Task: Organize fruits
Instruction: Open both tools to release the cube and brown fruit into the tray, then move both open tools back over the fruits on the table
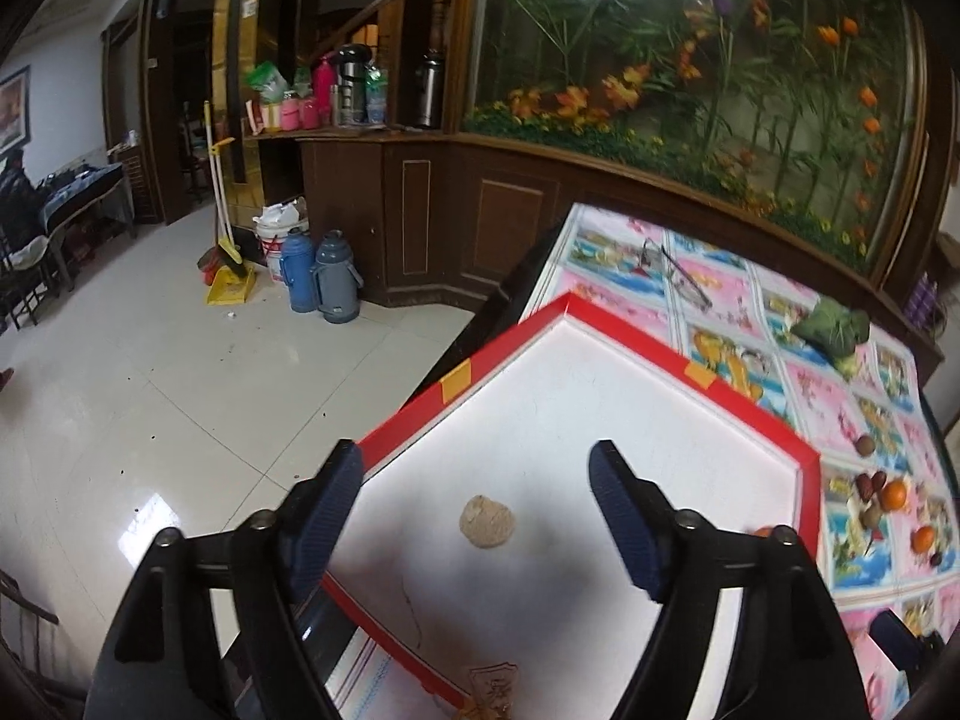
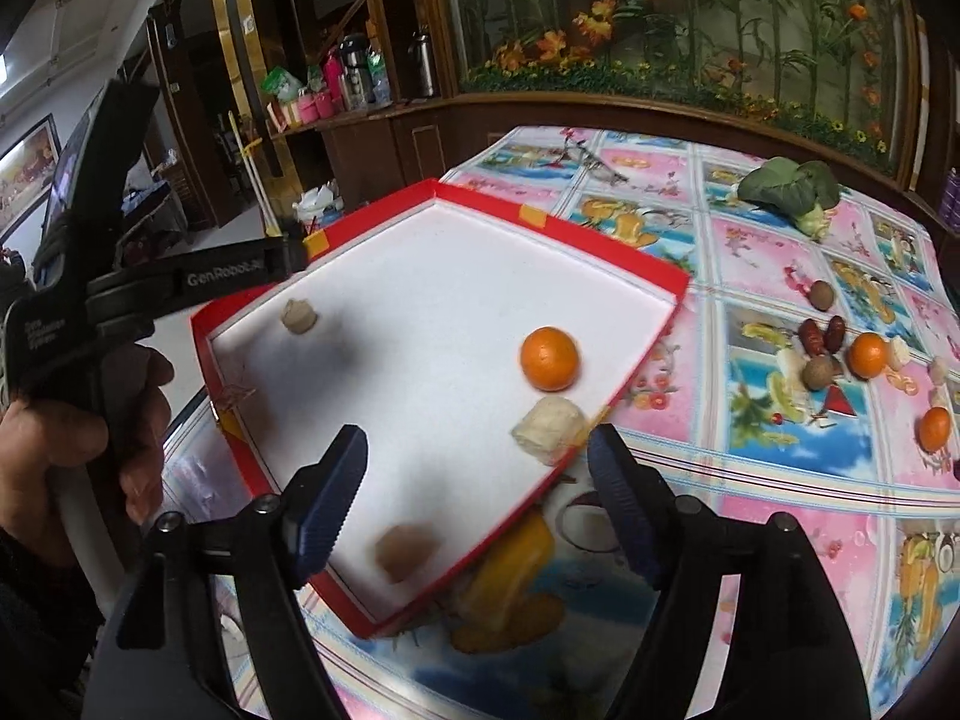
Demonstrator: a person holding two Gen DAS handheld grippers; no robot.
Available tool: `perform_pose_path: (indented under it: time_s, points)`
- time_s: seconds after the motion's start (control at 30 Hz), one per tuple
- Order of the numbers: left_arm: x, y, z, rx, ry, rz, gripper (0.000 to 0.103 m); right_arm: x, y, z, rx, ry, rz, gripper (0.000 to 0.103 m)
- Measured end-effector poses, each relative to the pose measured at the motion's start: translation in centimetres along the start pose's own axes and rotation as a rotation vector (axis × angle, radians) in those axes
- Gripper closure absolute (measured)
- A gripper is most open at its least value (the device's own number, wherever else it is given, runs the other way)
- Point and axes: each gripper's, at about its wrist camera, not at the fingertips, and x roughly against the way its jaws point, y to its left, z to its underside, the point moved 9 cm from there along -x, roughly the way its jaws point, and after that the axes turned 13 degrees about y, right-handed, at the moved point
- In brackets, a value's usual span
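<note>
A red-rimmed tray (image 2: pixel 576 228) with a white floor lies on the patterned table. In it, in the right wrist view, are an orange (image 2: pixel 549 358), a pale peeled piece (image 2: pixel 549 429), a blurred brownish piece (image 2: pixel 405 552) and a small beige piece (image 2: pixel 298 317). My right gripper (image 2: pixel 477 495) is open and empty above the tray's near edge. My left gripper (image 1: pixel 477 510) is open and empty above the tray (image 1: pixel 750 402), with the beige piece (image 1: pixel 487 521) between its fingers' lines; its body also shows in the right wrist view (image 2: pixel 150 282). Loose oranges (image 2: pixel 868 355), dates (image 2: pixel 822 333) and brown fruits (image 2: pixel 821 295) lie right of the tray.
A green leafy vegetable (image 2: pixel 792 189) lies at the table's far side. A thin wire object (image 1: pixel 675 273) lies at the far left of the table. The table edge drops to a tiled floor (image 1: pixel 180 390) on the left. A wooden cabinet with a flower display (image 1: pixel 690 90) stands behind.
</note>
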Motion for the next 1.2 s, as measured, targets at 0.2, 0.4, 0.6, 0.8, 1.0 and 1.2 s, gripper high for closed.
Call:
perform_pose_path:
  time_s: [0.2, 0.4, 0.6, 0.8, 1.0, 1.2]
  points:
    - [0.4, -3.0, 0.2, -0.017, 0.018, 0.029, 0.022, 2.9, -4.8, 1.5, -0.095, -0.035, 0.042, 0.022]
    - [1.3, -10.2, 2.0, -0.168, 0.030, 0.097, 0.022, 6.2, -12.8, 5.0, -0.239, -0.057, 0.130, 0.016]
    - [2.1, -19.2, 5.6, -0.395, 0.045, 0.176, 0.022, 9.3, -23.4, 8.7, -0.458, -0.069, 0.250, 0.016]
    - [0.8, -25.1, 8.6, -0.516, 0.101, 0.208, 0.022, 9.8, -31.9, 10.2, -0.582, -0.023, 0.331, 0.021]
    - [-0.6, -28.3, 9.7, -0.554, 0.134, 0.204, 0.022, 7.6, -35.4, 8.2, -0.544, 0.048, 0.375, 0.037]
    - [-2.7, -30.8, 10.0, -0.566, 0.159, 0.172, 0.022, 5.6, -36.9, 7.4, -0.533, 0.082, 0.383, 0.077]
